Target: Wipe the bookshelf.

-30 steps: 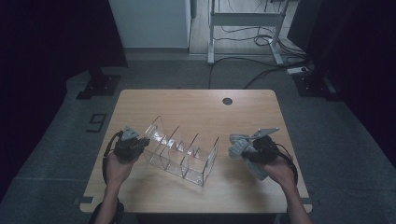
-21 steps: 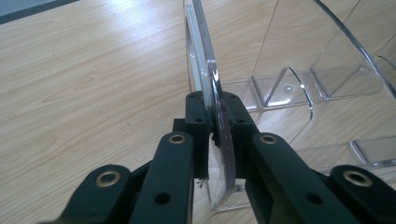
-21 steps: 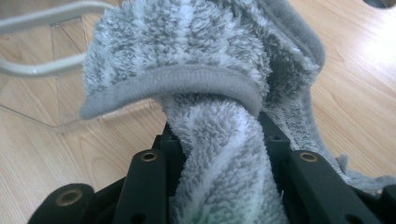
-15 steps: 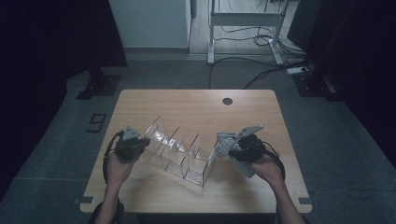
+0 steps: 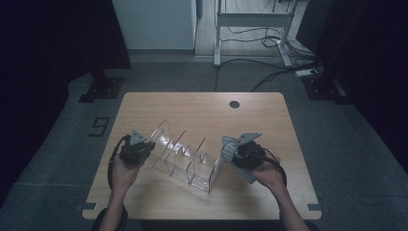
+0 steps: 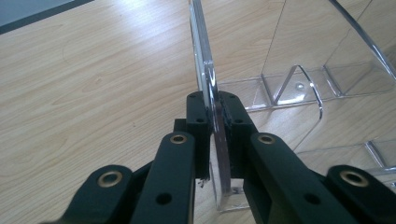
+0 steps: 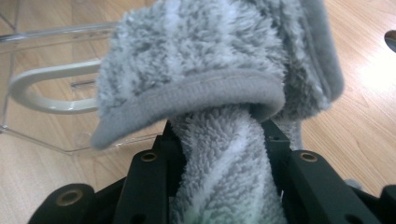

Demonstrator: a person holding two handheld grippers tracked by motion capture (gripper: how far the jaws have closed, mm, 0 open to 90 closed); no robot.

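A clear acrylic organizer [image 5: 185,154] with several dividers lies across the middle of the wooden table [image 5: 202,108]. My left gripper [image 5: 145,148] is at its left end, shut on the organizer's thin end wall [image 6: 205,70], which stands edge-on between the black jaws in the left gripper view [image 6: 214,105]. My right gripper [image 5: 230,153] is at the organizer's right end, shut on a fluffy grey cloth [image 7: 219,88]. The cloth bulges over the jaws [image 7: 219,133] and sits close to the organizer's clear wall [image 7: 51,93]; whether they touch I cannot tell.
A small round cable hole [image 5: 234,104] marks the table's far side. A metal desk frame with cables [image 5: 250,24] and a white cabinet [image 5: 154,21] stand on the dark floor beyond the table.
My right hand has carried the cloth leftward, from clear of the organizer up to its right end. The left hand and the organizer have stayed in place.
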